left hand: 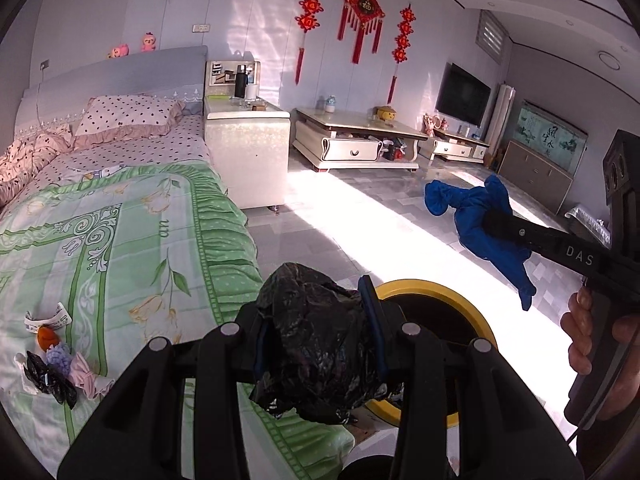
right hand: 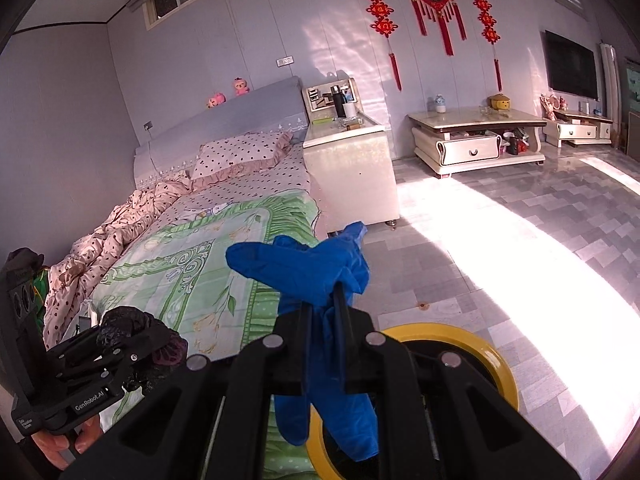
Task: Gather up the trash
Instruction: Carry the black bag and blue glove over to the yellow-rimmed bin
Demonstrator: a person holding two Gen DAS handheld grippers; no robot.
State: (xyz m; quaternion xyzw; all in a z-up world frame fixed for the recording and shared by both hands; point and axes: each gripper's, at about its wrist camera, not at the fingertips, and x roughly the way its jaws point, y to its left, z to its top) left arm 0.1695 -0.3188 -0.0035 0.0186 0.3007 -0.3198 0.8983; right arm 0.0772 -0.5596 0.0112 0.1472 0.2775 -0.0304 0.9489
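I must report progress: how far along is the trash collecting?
Done: nothing can be confirmed inside the yellow-rimmed bin. In hand: the left gripper holds a crumpled black bag, and the right gripper holds a blue glove, both near the bin. Left: small scraps on the green bedspread.

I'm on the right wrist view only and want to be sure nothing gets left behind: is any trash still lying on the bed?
Observer: Yes. In the left wrist view a small pile of scraps lies on the green quilt, near the foot end.
Operator: What's in the pile?
Observer: A crumpled black wrapper, a white paper slip, and orange, lilac and pink bits.
Operator: Is the left tool full?
Observer: Its fingers are clamped on a crumpled black plastic bag, just in front of the yellow-rimmed bin.
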